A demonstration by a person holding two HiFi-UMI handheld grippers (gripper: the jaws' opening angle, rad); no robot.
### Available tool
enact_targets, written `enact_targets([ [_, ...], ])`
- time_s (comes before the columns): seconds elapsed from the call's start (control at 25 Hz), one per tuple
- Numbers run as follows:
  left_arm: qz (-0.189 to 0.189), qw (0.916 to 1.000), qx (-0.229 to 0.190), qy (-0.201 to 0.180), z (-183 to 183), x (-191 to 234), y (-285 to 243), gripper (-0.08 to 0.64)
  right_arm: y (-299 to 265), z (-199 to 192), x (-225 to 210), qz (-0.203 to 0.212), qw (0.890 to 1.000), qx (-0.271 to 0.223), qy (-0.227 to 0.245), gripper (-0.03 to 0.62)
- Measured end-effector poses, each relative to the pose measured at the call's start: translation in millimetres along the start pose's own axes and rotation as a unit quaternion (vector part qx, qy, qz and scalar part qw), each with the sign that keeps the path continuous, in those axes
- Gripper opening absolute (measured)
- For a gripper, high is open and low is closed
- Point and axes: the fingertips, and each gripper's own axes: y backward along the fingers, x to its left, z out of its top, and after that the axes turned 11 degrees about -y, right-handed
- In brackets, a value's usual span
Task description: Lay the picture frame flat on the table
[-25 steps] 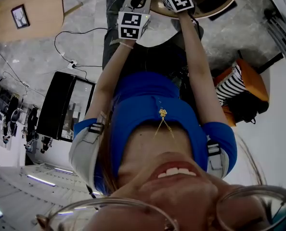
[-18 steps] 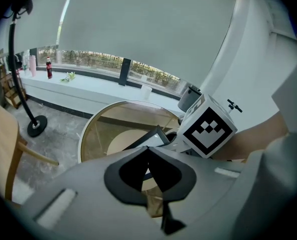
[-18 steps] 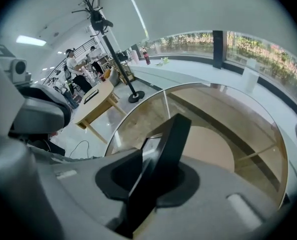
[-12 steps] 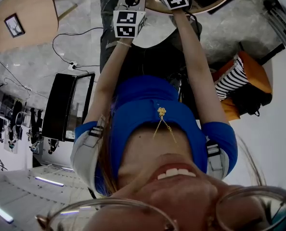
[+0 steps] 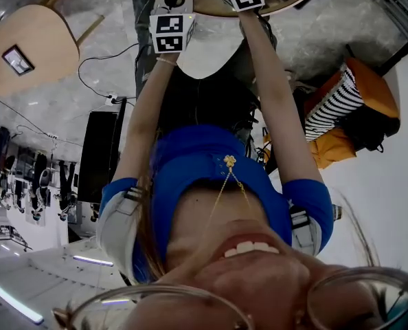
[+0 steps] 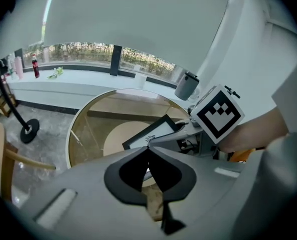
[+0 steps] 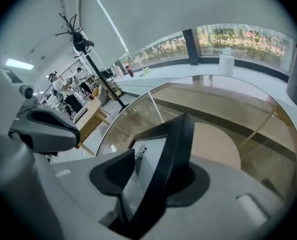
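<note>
Head view: closest is the person's blue top, both arms stretched fwd to the 2 grippers, whose marker cubes sit at the rim of a round table. R gripper is clamped on the picture frame: black frame edge runs up betw. its 2 dark jaws, white picture face turned twd the left-hand jaw. Frame is tilted, not flat, held over the glass top near the table's near side. Can't tell whether its lower edge touches the glass. L gripper is just beside it, jaws closed tip to tip w/ nothing betw. them. From the left gripper view the frame shows as a slanted black rectangle w/ white inside and a small drawing, R gripper's cube just to its right. Table is a clear glass disc w/ white rim, wooden round base visible thru it. Further out on the floor: black round stand base left of the table, striped orange bag by the person's R side, black cabinet and a wooden table w/ a small dark frame on it at the L side. Farthest: grey bin by a long white ledge, red bottle on that ledge, windows w/ greenery behind, black coat stand.
</note>
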Motion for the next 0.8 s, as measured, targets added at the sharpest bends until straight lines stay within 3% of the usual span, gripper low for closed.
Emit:
enact_targets([
  [0.2,-0.015,0.9995,0.018,-0.019,-8.5,-6.5,-22.0,-0.005,-3.3,-12.3,-26.4,0.008,0.999,-0.004,-0.045,0.196],
  [0.8,-0.046,0.998,0.036,-0.024,-4.1,-25.5,-34.2,-0.005,11.9,-28.3,-72.6,-0.073,0.99,0.009,-0.118,0.332],
])
